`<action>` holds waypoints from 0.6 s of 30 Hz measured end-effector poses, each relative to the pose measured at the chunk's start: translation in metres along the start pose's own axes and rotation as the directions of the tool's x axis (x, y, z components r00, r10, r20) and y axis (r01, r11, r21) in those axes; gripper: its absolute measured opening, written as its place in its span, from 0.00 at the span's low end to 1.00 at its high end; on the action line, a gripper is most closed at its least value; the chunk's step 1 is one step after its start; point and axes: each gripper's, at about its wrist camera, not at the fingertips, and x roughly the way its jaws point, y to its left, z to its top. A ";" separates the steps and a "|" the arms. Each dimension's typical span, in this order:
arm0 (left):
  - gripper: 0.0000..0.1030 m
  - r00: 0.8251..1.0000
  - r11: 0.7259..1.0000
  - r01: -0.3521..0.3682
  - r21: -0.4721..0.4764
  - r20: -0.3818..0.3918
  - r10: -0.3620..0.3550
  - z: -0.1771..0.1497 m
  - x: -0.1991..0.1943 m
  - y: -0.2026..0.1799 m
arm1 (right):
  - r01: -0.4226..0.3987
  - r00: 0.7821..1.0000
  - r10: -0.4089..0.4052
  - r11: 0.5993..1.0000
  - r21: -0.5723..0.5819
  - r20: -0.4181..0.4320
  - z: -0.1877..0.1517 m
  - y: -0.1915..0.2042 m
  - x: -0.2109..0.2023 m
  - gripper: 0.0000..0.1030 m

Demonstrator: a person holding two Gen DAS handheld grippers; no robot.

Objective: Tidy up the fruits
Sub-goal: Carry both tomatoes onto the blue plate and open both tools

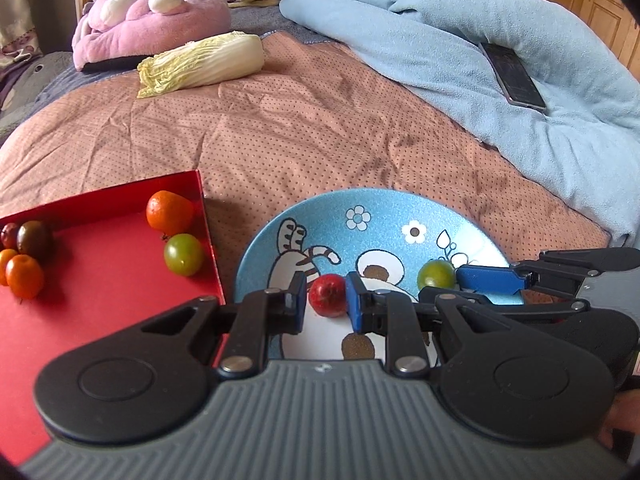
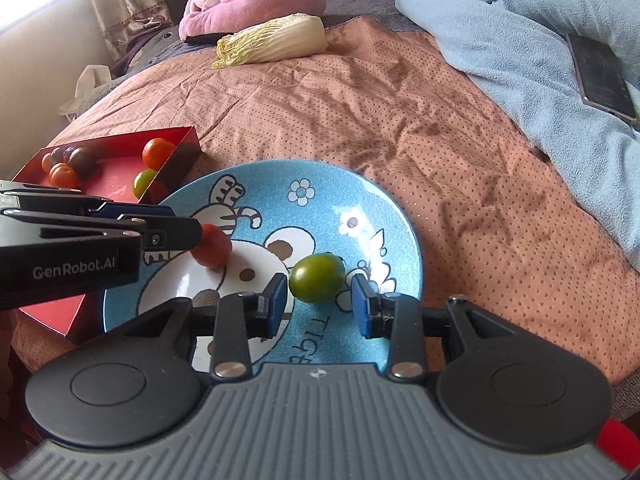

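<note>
- The left gripper point(image 1: 326, 298) sat low over the blue plate point(image 1: 384, 208) with a red tomato point(image 1: 328, 294) between its fingers; the right pad touched the fruit, the left showed a sliver of gap, so the grip looked closing rather than firmly clamped.
- The right gripper point(image 2: 320, 300) stood apart, its pads on either side of a green tomato point(image 2: 317, 277) without touching it — lined up, I judged, for a squeeze across the fruit's narrow width.
- Both fruits rested on the plate, which lay on the bed beside the red box point(image 1: 100, 280); the box already held several small tomatoes, so it was probably the destination.
- The green tomato was slightly oval, its long axis running roughly left to right in the right wrist view, tilted up toward the right; the stem end could not be made out.
- The red tomato looked nearly round — no clear pointing direction.
</note>
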 end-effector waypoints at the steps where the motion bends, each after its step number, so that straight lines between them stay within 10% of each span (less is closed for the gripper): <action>1: 0.24 1.000 1.000 0.007 -0.002 -0.002 -0.007 0.000 -0.001 0.000 | 0.003 1.000 -0.003 1.000 0.001 0.006 0.000 0.000 -0.001 0.62; 4: 0.35 1.000 1.000 0.002 0.000 0.012 -0.002 0.002 -0.005 -0.001 | 0.002 0.999 -0.002 1.000 0.006 0.033 0.002 0.001 -0.009 0.77; 18: 0.38 0.995 0.996 -0.038 -0.086 0.086 0.045 0.002 -0.047 0.027 | -0.017 0.994 0.019 1.000 -0.020 0.111 0.015 0.017 -0.040 0.79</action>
